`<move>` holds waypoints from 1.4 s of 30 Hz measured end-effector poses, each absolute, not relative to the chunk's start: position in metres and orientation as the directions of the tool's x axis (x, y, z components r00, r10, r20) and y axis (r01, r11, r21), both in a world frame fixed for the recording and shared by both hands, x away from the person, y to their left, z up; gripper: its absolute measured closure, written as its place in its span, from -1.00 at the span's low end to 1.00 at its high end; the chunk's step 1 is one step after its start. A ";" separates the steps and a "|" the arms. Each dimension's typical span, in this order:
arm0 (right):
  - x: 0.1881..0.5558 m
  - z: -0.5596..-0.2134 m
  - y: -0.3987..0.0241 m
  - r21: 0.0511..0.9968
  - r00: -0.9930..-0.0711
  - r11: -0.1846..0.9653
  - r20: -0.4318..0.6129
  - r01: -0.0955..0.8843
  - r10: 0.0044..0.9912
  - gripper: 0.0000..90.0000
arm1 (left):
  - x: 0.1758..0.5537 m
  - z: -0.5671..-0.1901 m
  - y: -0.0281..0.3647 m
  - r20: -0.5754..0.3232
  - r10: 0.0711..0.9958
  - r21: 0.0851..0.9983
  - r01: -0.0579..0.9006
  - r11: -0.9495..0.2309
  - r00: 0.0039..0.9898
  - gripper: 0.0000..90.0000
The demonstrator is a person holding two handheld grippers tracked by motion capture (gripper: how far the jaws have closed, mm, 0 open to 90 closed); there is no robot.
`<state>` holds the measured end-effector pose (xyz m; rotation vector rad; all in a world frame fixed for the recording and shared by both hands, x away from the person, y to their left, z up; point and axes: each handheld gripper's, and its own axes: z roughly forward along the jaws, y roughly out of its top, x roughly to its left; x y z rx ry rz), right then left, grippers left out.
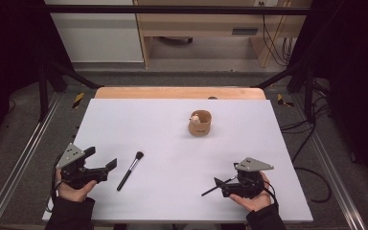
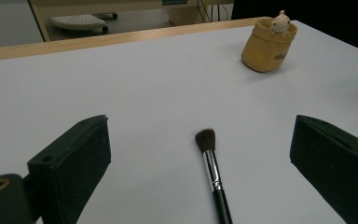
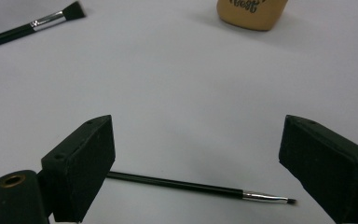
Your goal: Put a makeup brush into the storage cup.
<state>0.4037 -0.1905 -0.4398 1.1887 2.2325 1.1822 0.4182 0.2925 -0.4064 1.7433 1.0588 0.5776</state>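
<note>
A black makeup brush [image 1: 130, 171] with a silver ferrule lies on the white table [image 1: 163, 120], just right of my left gripper [image 1: 100, 159]. In the left gripper view the brush [image 2: 213, 175] lies between the wide-open jaws of that gripper [image 2: 200, 128], bristles pointing away. A thin black liner brush [image 1: 214, 187] lies by my right gripper [image 1: 224, 178]. In the right gripper view it [image 3: 191, 186] lies crosswise low between the open jaws of that gripper [image 3: 198, 126], untouched. A tan cup [image 1: 200, 123] with a small pale figurine at its rim stands mid-table.
The cup [image 2: 266, 46] stands far right ahead of the left gripper, and its base [image 3: 251, 11] shows at the top of the right gripper view, with the makeup brush [image 3: 37, 24] at top left. A wooden strip [image 1: 179, 92] edges the table's far side.
</note>
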 end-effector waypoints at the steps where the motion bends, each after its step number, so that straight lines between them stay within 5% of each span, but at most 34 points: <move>1: 0.404 -0.443 -0.190 0.792 -0.592 0.312 0.076 0.525 0.803 -0.75 | 0.418 -0.406 0.293 -0.086 0.858 0.909 0.393 -0.141 0.507 -0.90; 25: 0.411 -0.473 -0.170 0.684 -0.692 0.500 0.008 0.530 0.722 -0.56 | 0.419 -0.408 0.291 -0.082 0.855 0.905 0.398 -0.152 0.512 -0.90; 42: 0.412 -0.477 -0.169 0.670 -0.705 0.528 -0.010 0.522 0.710 -0.10 | 0.420 -0.409 0.290 -0.078 0.854 0.903 0.400 -0.159 0.514 -0.90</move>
